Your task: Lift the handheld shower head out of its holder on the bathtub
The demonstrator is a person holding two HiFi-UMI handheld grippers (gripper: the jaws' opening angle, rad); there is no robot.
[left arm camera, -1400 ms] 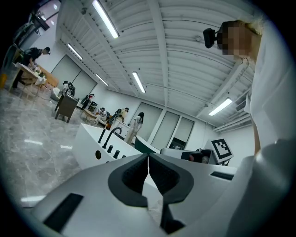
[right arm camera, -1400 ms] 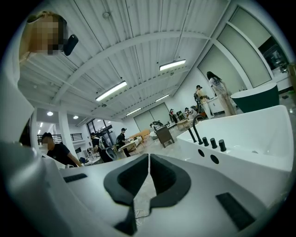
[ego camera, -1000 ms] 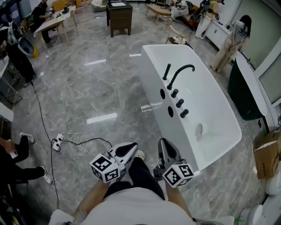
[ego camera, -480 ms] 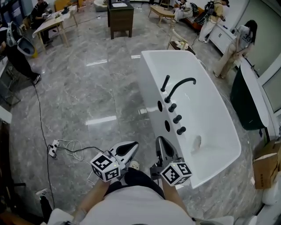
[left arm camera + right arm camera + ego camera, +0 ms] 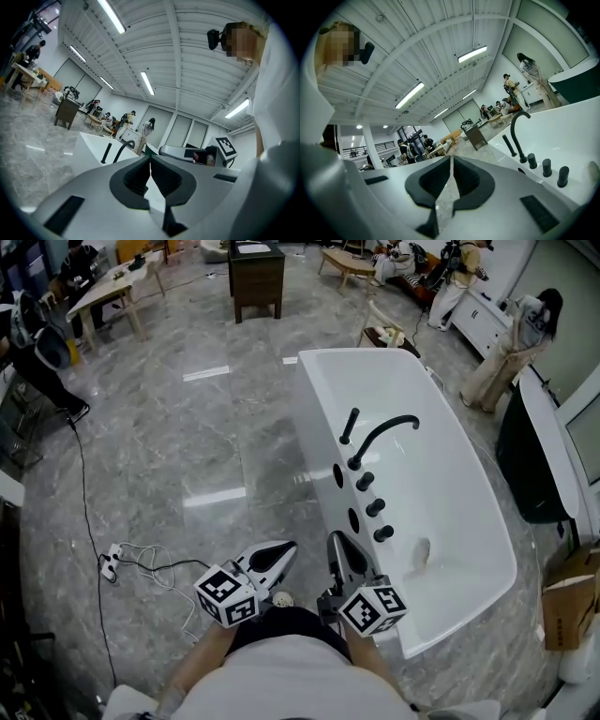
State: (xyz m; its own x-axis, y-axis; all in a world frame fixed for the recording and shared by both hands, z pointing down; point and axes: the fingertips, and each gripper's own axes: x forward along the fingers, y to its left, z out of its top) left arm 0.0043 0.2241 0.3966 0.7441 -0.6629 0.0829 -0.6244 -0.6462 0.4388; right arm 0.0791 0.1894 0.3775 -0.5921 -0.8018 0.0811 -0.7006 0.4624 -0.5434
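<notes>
Right gripper (image 5: 337,547): my jaws are pressed together with nothing between them; I hold it level, just short of the bathtub's near corner.
Left gripper (image 5: 279,554): jaws likewise closed on nothing, out over the floor on the bathtub's outer side.
Bathtub (image 5: 317,418): white and freestanding, with black fittings in a row along the long rim nearest me.
Handheld shower head (image 5: 349,426): a slim black wand standing slightly tilted in its holder on that bathtub rim, at the far end of the row, just beside the base of the curved spout (image 5: 386,427); well apart from both my grippers.
Knobs (image 5: 375,507): three short black ones on the same rim, between the spout and me.
How it should handle: I judge the wand stiff and fairly light, with a smooth finish that could slip in the pads; a hose probably trails from its foot and will drag.
Where to grip: across the bare mid-shaft, above the holder, from the bathtub's outer side to stay off the spout.
What the lift calls for: open jaws first, then a pull along the wand's own lean.
Risk: a sideways tug could jam it in the holder.
</notes>
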